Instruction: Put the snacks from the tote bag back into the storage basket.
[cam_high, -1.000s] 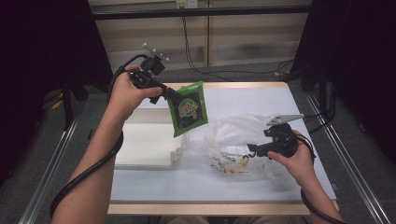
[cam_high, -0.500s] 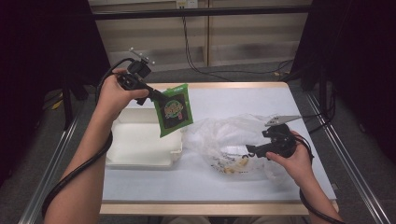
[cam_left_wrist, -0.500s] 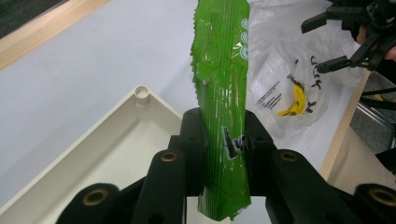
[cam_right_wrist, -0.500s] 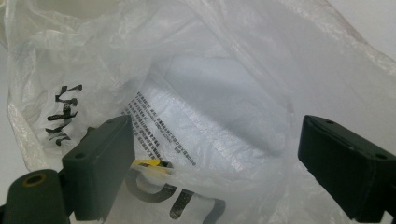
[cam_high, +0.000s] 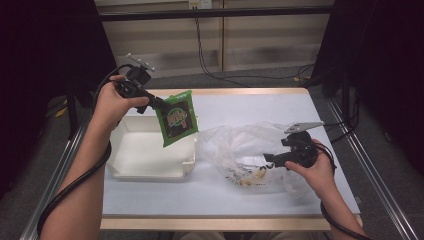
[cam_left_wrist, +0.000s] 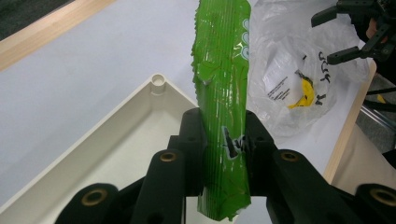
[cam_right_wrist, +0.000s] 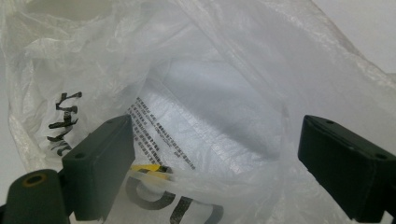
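In the high view the left tongs stand clenched on the upper corner of a flat green foil snack packet with a dark printed panel; the packet hangs clear of the surface, tilted, its lower edge pointing toward 6 o'clock over the right rim of a shallow white rectangular plastic tray; the tray lies at about 9 o'clock on the pale blue surface with a wooden edge; in the left gripper view the packet runs upright between the two black jaws, pressed on both sides, with the tray's corner at 10 o'clock from it; a crumpled clear plastic bag with black lettering and a yellow mark lies just right of the tray, at 3 o'clock from the packet and apart from it; the right tongs rest at the bag's right side, at 4 o'clock on the surface; in the right gripper view the jaws stand wide and released, the bag's film bulging between them; whether either pad touches the film cannot be told.
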